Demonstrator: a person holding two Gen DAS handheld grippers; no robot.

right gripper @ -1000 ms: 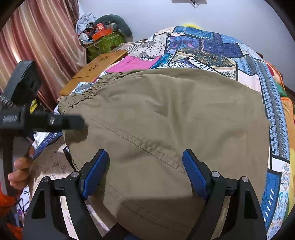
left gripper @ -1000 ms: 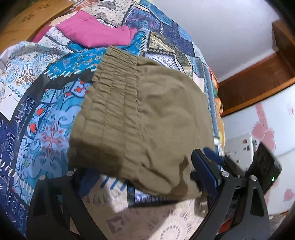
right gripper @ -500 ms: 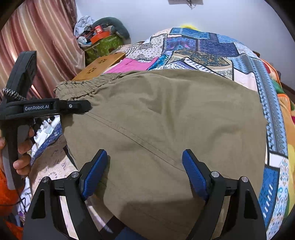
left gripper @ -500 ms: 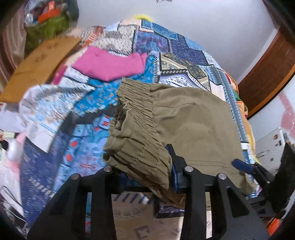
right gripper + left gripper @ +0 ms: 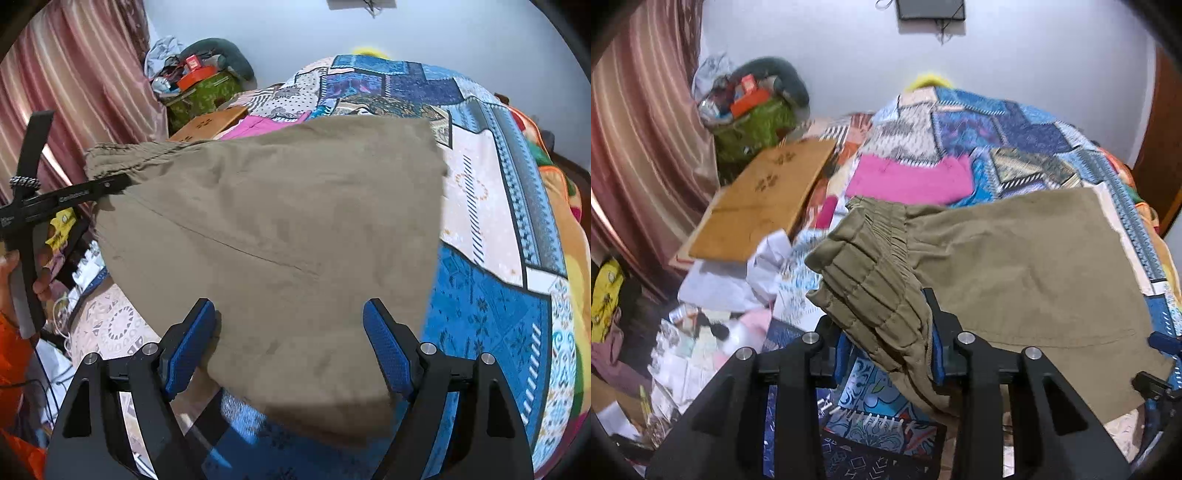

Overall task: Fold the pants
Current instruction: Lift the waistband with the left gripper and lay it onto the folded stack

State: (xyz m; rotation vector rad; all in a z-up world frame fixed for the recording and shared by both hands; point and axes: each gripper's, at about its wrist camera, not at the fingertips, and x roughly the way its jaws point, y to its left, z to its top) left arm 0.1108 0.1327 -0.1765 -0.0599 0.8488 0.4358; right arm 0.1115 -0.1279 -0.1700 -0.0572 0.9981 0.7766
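Left tool [image 5: 886,341] has just clamped the pants' [image 5: 1015,266] waistband and lifted it; right tool [image 5: 288,343] stays released, so folding begins.

Your pants [image 5: 1027,266] lay on the bedspread [image 5: 1015,136], waistband toward your left, where your left gripper [image 5: 886,354] pinched it. Your right gripper [image 5: 288,343] straddled the near edge, fingers apart. Behind the pants lay a folded garment [image 5: 912,181]; left of it, a board [image 5: 764,199].

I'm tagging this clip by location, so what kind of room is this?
Most likely a lived-in bedroom: a bed under a patchwork quilt, a striped pink curtain, and a cluttered green bag against the wall.
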